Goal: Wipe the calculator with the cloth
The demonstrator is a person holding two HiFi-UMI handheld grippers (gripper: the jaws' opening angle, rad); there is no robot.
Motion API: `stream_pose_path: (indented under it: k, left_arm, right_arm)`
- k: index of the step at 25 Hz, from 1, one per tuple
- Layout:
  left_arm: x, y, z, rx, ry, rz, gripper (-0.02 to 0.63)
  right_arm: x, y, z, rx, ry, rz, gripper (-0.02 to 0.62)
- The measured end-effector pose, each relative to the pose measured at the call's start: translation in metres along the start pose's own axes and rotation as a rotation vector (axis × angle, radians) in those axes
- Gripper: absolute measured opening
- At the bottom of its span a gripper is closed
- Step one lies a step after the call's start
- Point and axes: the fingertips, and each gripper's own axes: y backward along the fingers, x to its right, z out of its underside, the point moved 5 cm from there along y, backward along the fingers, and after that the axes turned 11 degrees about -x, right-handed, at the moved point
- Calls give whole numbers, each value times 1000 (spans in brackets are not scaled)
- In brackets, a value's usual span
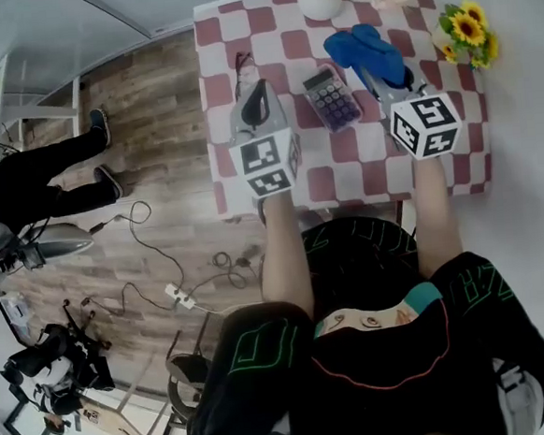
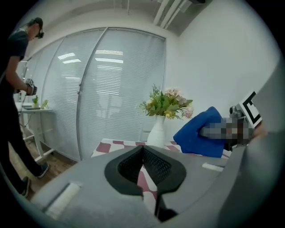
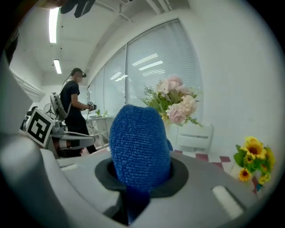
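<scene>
Calculator (image 1: 331,97) sits inside table (image 1: 239,36) edges (right gripper (image 1: 391,82) clamps cloth (image 1: 364,53)).

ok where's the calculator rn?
Head view: the calculator lies flat on the checkered table, between the left gripper and the right gripper, just left of the blue cloth clamped in the right one.

Your right gripper (image 1: 386,79) gripping the blue cloth (image 1: 364,51), calculator (image 1: 331,97) between both grippers, your left gripper (image 1: 259,86) over the checkered table (image 1: 344,173)
</scene>
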Motion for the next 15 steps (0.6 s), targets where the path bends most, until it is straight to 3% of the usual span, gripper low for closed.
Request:
stream_pose_path:
  k: [11,15]
  left_arm:
    - [21,33,26,-39,54,-190,9]
    - [27,34,33,-43,55,-200,9]
  right_arm:
    - [-10,-41,-14,-33,370,-219,97]
    - [-24,-66,-7,-59,489,-294,97]
